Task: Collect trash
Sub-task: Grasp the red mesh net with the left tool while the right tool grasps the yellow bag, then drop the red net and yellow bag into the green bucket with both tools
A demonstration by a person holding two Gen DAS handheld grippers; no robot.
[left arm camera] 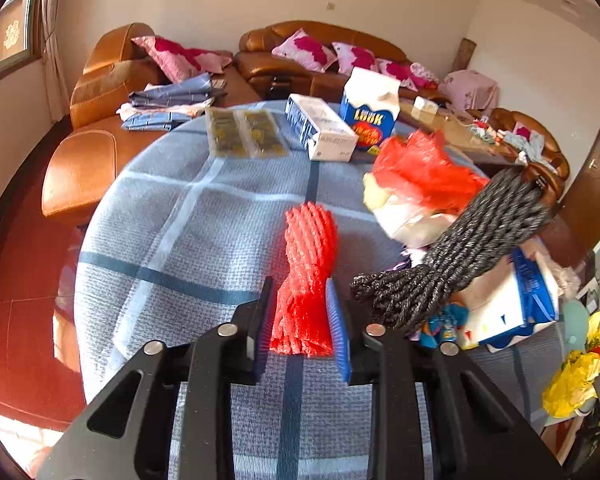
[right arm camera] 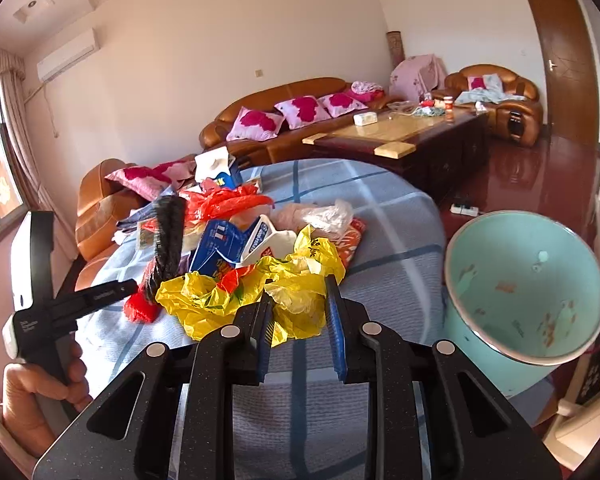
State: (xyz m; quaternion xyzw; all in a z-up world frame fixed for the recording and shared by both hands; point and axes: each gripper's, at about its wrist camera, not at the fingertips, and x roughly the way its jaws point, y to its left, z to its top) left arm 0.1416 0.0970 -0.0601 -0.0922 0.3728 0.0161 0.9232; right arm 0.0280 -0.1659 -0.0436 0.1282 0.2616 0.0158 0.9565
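My left gripper [left arm camera: 300, 294] is shut on a red foam net sleeve [left arm camera: 306, 264] that lies lengthwise on the blue checked tablecloth [left arm camera: 180, 248]; both pads press its near end. In the right wrist view the same gripper [right arm camera: 134, 286] comes in from the left, held by a hand [right arm camera: 40, 384], with the red net [right arm camera: 140, 308] at its tip. My right gripper [right arm camera: 298, 300] is shut on a crumpled yellow plastic bag [right arm camera: 220, 300] at the near edge of the trash pile. A mint-green bin [right arm camera: 524, 288] stands open-mouthed to the right of the table.
The pile holds a dark twisted cord bundle [left arm camera: 480, 248], a red plastic bag [left arm camera: 420, 172], blue-white wrappers [right arm camera: 220, 244] and a clear bag [right arm camera: 328, 212]. A milk carton [left arm camera: 370, 112], a white box [left arm camera: 320, 128] and sachets [left arm camera: 244, 132] sit at the far edge. Brown sofas [right arm camera: 284, 120] and a coffee table [right arm camera: 400, 136] lie beyond.
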